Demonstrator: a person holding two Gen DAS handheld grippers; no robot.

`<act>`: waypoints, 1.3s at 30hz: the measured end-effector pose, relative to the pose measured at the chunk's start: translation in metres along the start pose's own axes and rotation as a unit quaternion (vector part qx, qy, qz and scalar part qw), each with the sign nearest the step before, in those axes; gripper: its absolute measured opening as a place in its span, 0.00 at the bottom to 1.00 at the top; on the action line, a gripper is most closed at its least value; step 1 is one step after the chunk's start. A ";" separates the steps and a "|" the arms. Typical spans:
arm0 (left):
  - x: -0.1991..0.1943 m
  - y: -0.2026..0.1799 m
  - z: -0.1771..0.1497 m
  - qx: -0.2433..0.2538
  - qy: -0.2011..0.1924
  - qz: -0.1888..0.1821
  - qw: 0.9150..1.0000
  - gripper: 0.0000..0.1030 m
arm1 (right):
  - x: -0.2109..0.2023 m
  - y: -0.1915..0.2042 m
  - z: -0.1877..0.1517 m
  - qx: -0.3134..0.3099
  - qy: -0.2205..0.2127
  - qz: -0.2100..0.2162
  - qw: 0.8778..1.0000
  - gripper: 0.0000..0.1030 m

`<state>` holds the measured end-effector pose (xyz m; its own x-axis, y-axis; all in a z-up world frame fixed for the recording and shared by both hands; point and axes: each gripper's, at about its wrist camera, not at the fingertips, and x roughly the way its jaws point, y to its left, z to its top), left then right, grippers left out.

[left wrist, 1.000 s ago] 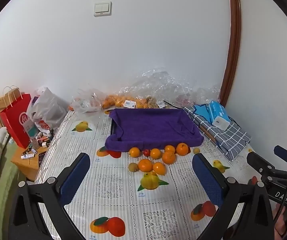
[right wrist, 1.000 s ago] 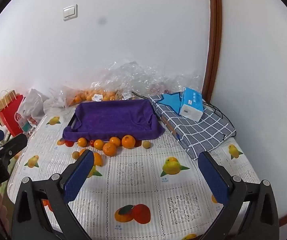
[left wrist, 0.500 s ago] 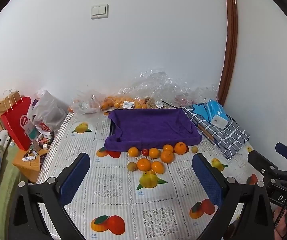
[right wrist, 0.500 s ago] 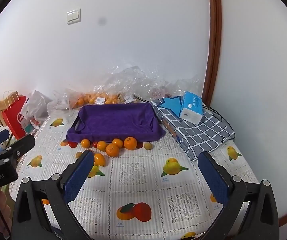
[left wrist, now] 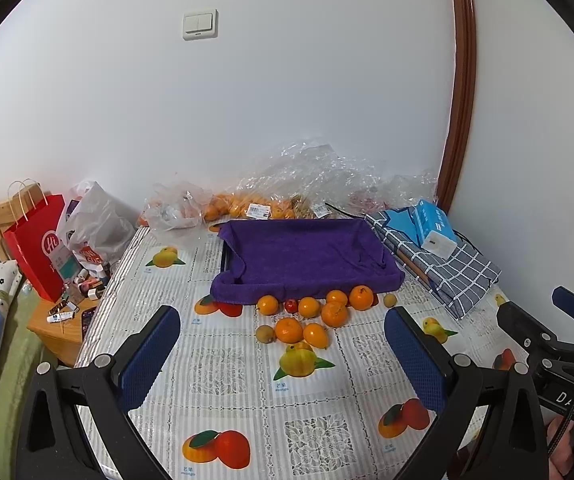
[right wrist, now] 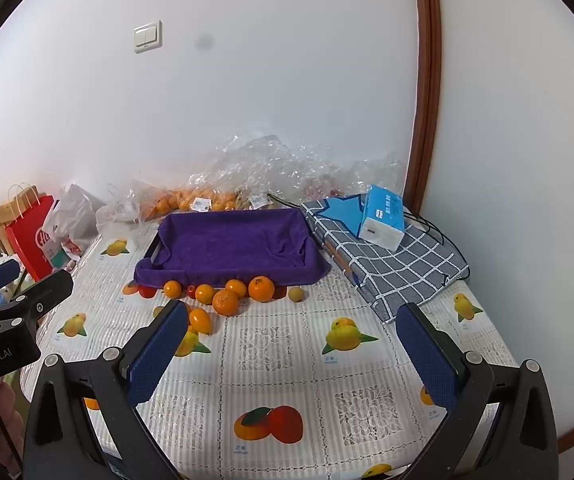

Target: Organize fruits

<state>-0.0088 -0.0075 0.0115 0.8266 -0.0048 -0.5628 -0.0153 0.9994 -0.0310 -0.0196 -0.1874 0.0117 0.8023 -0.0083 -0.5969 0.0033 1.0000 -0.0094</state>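
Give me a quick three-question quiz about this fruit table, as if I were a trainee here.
1. True or false: some fruit already lies inside the purple-lined tray.
2. What does the left gripper hold? A) an orange B) nothing C) the tissue pack
3. Fill in: the loose oranges lie on the tablecloth just in ____ of the tray's near edge.

Key:
1. False; the tray holds no fruit.
2. B; its jaws are spread wide, as are those of the right gripper.
3. front
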 end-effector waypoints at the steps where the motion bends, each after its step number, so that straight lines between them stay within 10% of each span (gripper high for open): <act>1: 0.000 0.000 0.000 0.000 0.000 0.000 1.000 1.00 | 0.000 0.000 0.000 0.000 0.000 0.001 1.000 1.00; 39: 0.001 -0.003 -0.001 -0.002 -0.001 0.001 1.000 1.00 | -0.002 0.004 -0.001 -0.004 -0.005 0.004 1.000 1.00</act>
<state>-0.0085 -0.0105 0.0098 0.8277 -0.0018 -0.5611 -0.0205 0.9992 -0.0335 -0.0219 -0.1829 0.0124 0.8082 -0.0001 -0.5889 -0.0077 0.9999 -0.0108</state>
